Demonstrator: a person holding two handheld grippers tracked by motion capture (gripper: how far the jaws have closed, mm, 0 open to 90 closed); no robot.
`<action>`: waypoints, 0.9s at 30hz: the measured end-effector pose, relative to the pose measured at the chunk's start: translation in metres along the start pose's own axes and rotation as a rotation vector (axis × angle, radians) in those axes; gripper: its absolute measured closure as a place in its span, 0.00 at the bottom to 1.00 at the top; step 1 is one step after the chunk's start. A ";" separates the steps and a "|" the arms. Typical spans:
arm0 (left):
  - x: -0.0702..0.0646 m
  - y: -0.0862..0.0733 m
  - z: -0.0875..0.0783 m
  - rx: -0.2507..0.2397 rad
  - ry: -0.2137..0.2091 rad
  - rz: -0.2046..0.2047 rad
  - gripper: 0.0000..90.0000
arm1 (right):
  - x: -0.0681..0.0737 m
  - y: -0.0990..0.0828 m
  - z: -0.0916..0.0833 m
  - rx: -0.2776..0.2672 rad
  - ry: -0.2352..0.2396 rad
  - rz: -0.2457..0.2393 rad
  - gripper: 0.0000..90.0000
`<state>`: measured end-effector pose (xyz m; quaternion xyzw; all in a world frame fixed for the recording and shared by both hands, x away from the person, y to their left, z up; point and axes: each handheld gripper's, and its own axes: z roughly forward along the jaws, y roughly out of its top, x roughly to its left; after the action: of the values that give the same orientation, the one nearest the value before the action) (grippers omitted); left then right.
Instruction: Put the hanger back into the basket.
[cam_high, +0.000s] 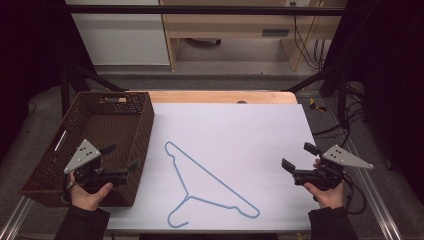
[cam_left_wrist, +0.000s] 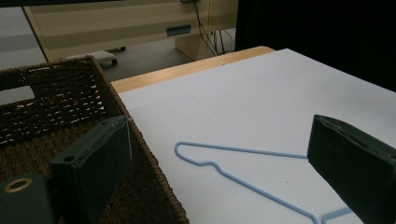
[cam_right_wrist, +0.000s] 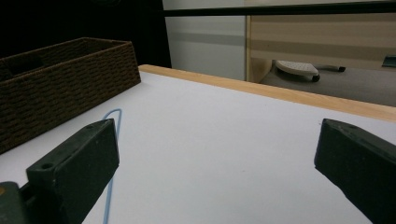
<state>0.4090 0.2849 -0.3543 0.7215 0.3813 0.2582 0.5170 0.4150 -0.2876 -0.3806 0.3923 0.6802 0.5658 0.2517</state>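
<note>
A: How does the left gripper (cam_high: 121, 157) stand?
B: Jaws spread wide, gripping nothing, hovering over the wicker basket (cam_high: 47, 167).
A: And the right gripper (cam_high: 300, 156)?
B: Also wide apart and empty, near the table's right edge. The blue wire hanger (cam_high: 204, 184) lies flat on the white sheet (cam_high: 250, 130) between them, untouched.

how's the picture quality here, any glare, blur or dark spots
High view: the white sheet is evenly lit with no glare, the thin blue hanger reads crisply, and the surroundings fall into black. Left gripper view: the near jaws are soft and out of focus, the wicker basket is sharper. Right gripper view: the jaws are blurred too, the upper left corner is dark, the hanger is faint.
</note>
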 end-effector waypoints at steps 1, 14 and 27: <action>0.000 0.000 0.000 0.004 -0.002 0.005 0.07 | 0.000 0.000 0.000 -0.002 0.000 0.007 0.00; -0.012 -0.001 0.007 0.003 -0.031 0.007 0.08 | 0.009 0.004 0.006 0.037 0.013 -0.027 0.00; -0.031 -0.005 0.023 0.034 -0.077 0.029 0.08 | 0.041 0.007 0.030 0.099 0.076 -0.074 0.01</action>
<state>0.4074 0.2472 -0.3663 0.7451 0.3550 0.2310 0.5152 0.4175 -0.2364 -0.3764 0.3569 0.7304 0.5365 0.2266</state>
